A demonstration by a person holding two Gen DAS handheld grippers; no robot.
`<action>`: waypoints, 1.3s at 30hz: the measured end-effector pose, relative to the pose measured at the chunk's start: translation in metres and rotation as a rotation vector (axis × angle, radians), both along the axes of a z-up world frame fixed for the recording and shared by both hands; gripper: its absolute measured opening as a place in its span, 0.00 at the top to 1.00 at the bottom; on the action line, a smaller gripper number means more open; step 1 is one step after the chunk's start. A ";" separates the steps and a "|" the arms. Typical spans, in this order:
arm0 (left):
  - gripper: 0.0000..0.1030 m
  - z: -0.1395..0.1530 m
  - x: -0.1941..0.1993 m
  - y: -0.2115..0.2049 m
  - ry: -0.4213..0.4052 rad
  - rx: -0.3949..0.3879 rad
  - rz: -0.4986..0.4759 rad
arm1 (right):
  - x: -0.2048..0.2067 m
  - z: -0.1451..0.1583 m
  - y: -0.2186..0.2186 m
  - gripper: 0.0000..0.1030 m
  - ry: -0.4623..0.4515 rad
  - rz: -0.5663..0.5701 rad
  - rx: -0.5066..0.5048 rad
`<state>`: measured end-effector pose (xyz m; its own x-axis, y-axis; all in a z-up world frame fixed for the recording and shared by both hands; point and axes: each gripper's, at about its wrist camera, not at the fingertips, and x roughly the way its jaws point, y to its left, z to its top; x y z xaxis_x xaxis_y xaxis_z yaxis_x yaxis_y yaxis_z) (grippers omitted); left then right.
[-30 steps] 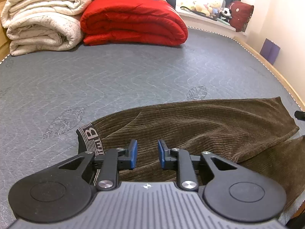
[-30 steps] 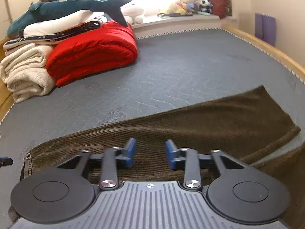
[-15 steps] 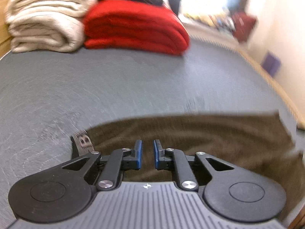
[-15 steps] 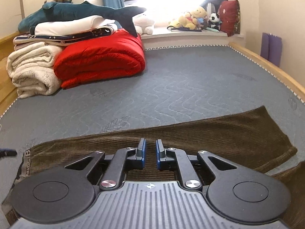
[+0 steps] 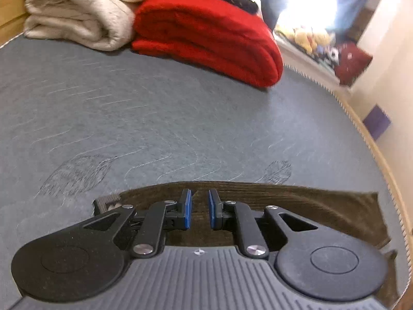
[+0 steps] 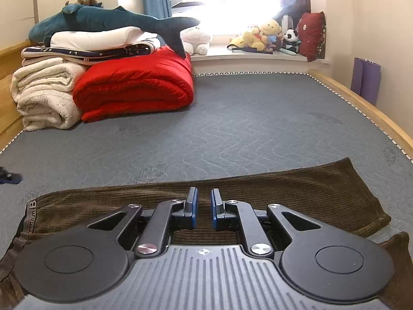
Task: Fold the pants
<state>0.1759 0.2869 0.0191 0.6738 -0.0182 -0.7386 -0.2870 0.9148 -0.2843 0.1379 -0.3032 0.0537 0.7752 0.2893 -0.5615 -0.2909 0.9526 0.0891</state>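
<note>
The pants (image 6: 296,193), brown corduroy, lie flat across the near part of the grey quilted mattress (image 6: 245,129), waistband (image 6: 31,206) to my left and the leg end to my right. My left gripper (image 5: 198,210) sits over the fabric near the waistband end (image 5: 107,202); its jaws have just been closing and now stand narrow, with a slim gap between the blue pads (image 5: 188,210). Corduroy shows through that gap, but I cannot tell whether the pads pinch it. My right gripper (image 6: 204,210) sits over the middle of the upper leg; its jaws have likewise just been closing and stand narrow, fabric visible in the gap, grip not determinable. A second layer of the pants shows at my lower right (image 6: 397,248). At the far end of the mattress: a folded red quilt (image 6: 136,87), cream blankets (image 6: 44,98) beside it, and a plush shark (image 6: 108,20) on top of the stack.
</note>
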 end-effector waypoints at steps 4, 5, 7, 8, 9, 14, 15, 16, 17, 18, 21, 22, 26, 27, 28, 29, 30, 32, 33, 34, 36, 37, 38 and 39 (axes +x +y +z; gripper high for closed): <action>0.79 -0.040 0.023 0.009 0.040 0.042 -0.014 | 0.002 0.002 -0.002 0.89 -0.003 0.010 0.004; 0.76 -0.050 0.026 0.013 0.046 0.051 -0.005 | 0.003 0.002 -0.002 0.89 0.000 0.012 0.006; 0.66 -0.066 0.031 0.021 0.050 0.060 -0.001 | 0.006 0.002 -0.003 0.89 0.006 0.015 0.011; 0.64 -0.073 0.034 0.025 0.049 0.066 0.000 | 0.007 0.001 -0.003 0.89 0.010 0.017 0.010; 0.58 -0.077 0.037 0.027 0.045 0.072 -0.002 | 0.007 0.000 -0.003 0.89 0.012 0.018 0.008; 0.31 -0.102 0.059 0.033 0.078 0.117 -0.035 | 0.016 -0.005 -0.005 0.89 0.028 0.024 -0.018; 0.31 -0.108 0.062 0.032 0.094 0.122 -0.050 | 0.018 -0.006 -0.006 0.89 0.034 0.022 -0.025; 0.30 -0.114 0.066 0.030 0.104 0.137 -0.064 | 0.020 -0.008 -0.006 0.89 0.040 0.021 -0.030; 0.30 -0.117 0.069 0.030 0.110 0.151 -0.075 | 0.023 -0.009 -0.007 0.89 0.047 0.017 -0.032; 0.30 -0.120 0.071 0.030 0.114 0.157 -0.085 | 0.026 -0.010 -0.009 0.89 0.053 0.012 -0.028; 0.26 -0.127 0.076 0.034 0.131 0.128 -0.101 | 0.033 -0.013 -0.011 0.89 0.079 -0.005 -0.011; 0.26 -0.130 0.078 0.036 0.145 0.118 -0.104 | 0.034 -0.014 -0.011 0.89 0.084 -0.012 -0.009; 0.30 -0.132 0.077 0.033 0.138 0.144 -0.125 | 0.034 -0.013 -0.009 0.89 0.071 -0.019 -0.008; 0.41 -0.131 0.077 0.031 0.137 0.154 -0.136 | 0.034 -0.014 -0.009 0.89 0.070 -0.018 -0.014; 0.53 -0.130 0.076 0.027 0.135 0.163 -0.150 | 0.034 -0.014 -0.009 0.89 0.069 -0.022 -0.022; 0.60 -0.127 0.076 0.023 0.130 0.182 -0.168 | 0.034 -0.015 -0.009 0.89 0.069 -0.028 -0.029; 0.74 -0.124 0.076 0.017 0.128 0.200 -0.180 | 0.034 -0.016 -0.010 0.89 0.068 -0.035 -0.031; 0.80 -0.117 0.074 0.006 0.136 0.251 -0.195 | 0.034 -0.015 -0.013 0.89 0.062 -0.056 -0.030; 0.83 -0.114 0.072 0.002 0.137 0.270 -0.201 | 0.034 -0.016 -0.015 0.89 0.059 -0.068 -0.032; 0.86 -0.108 0.069 -0.004 0.131 0.290 -0.207 | 0.034 -0.016 -0.016 0.89 0.057 -0.081 -0.035; 0.88 -0.097 0.062 -0.012 0.113 0.318 -0.221 | 0.033 -0.017 -0.023 0.89 0.057 -0.113 -0.026; 0.89 -0.090 0.058 -0.016 0.105 0.326 -0.230 | 0.032 -0.017 -0.025 0.89 0.060 -0.127 -0.017; 0.89 -0.084 0.053 -0.021 0.102 0.338 -0.247 | 0.031 -0.018 -0.028 0.89 0.064 -0.140 -0.007; 0.90 -0.077 0.047 -0.029 0.104 0.366 -0.286 | 0.030 -0.019 -0.032 0.89 0.069 -0.148 0.006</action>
